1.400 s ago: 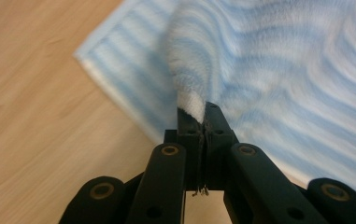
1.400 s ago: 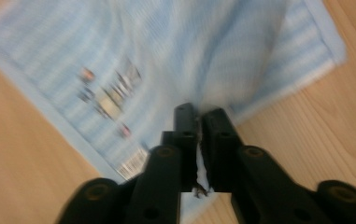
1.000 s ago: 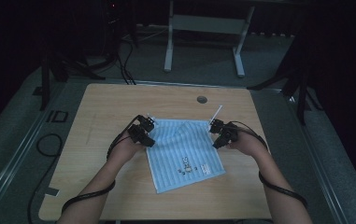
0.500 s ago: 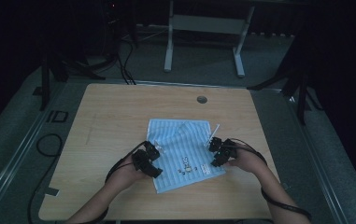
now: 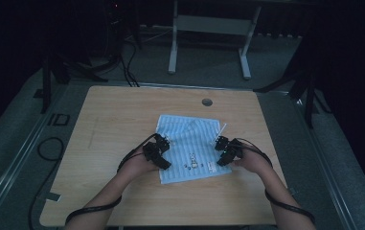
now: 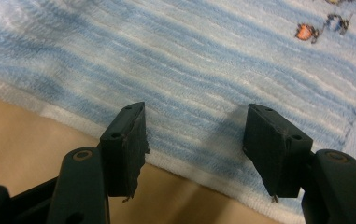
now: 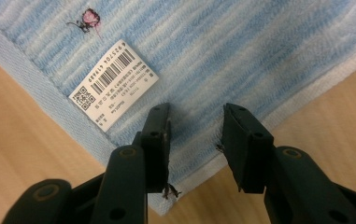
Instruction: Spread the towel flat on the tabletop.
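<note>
My left gripper [image 6: 192, 144] has just been opening; its jaws stand apart over the towel [image 5: 189, 146] edge, gripping nothing. My right gripper [image 7: 194, 140] is parted too, empty, near the corner by the white label [image 7: 114, 88]. The towel lies flat at the table's [image 5: 113, 120] six o'clock side.

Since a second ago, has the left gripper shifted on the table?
Yes. In the high view the left gripper has come toward the person, away from the round table grommet, to the striped towel's near left edge, its jaws just opening.
</note>
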`<state>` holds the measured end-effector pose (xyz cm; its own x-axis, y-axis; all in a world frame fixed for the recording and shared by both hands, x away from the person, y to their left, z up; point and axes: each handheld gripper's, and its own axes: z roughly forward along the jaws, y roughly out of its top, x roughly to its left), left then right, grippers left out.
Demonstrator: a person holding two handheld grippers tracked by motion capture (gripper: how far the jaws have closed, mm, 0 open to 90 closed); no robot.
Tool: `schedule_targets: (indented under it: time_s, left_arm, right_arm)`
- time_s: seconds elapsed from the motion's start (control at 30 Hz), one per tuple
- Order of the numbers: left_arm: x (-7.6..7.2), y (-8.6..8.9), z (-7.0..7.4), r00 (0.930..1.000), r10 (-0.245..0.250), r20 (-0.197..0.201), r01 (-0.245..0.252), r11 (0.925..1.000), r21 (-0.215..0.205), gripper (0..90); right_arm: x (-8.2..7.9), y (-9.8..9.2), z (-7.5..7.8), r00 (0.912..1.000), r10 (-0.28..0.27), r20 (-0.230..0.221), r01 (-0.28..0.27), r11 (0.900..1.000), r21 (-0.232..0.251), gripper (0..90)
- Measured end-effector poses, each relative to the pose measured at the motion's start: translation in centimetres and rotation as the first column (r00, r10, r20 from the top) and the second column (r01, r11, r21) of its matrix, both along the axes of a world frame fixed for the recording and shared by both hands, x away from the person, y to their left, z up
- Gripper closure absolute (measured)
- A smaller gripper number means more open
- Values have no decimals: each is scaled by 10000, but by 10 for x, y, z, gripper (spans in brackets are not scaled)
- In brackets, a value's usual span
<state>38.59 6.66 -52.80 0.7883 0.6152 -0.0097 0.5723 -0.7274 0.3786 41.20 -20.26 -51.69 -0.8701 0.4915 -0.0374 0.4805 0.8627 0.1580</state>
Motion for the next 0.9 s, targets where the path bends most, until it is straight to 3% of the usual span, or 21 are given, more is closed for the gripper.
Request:
schedule_targets:
  time_s: [0.17,0.27,0.33,0.37,0.43,0.47,0.57,0.7,0.83,0.9]
  left_arm:
    - [20,-7,0,9997,228,-15,-228,9997,-60,386]
    - [27,-12,1,9997,228,-72,-227,9997,65,387]
    - [28,-16,3,9998,119,-135,-114,9991,408,387]
    - [26,-18,7,10000,-34,1,33,9987,502,387]
    - [18,-17,17,10000,-17,54,18,9998,-173,388]
    - [13,-17,22,9994,-309,124,312,9991,-280,388]
    - [-6,-20,23,9946,-1028,156,1026,9946,161,387]
    - [-17,-21,16,9894,-1446,-122,1451,9883,479,386]
    - [-16,-22,6,9881,-1480,-411,1502,9869,585,386]
    - [-14,-22,4,9890,-1420,-424,1437,9887,422,386]
  right_arm:
    - [11,-7,0,9993,-373,-27,373,9993,71,620]
    - [18,-10,0,9984,-557,-54,557,9984,-5,620]
    - [21,-11,1,9984,-552,-70,551,9983,-215,617]
    - [21,-11,2,9984,-555,-79,552,9977,-385,617]
    - [19,-11,6,9993,-367,0,366,9975,-610,608]
    - [17,-11,10,9998,-189,-11,188,9984,-525,606]
    - [4,-10,16,9987,459,-242,-463,9988,-148,580]
    - [-8,-10,11,9951,945,-296,-957,9945,-416,570]
    - [-9,-12,4,9935,1039,-476,-1069,9920,-670,582]
    - [-9,-12,2,9926,1099,-522,-1137,9906,-765,593]
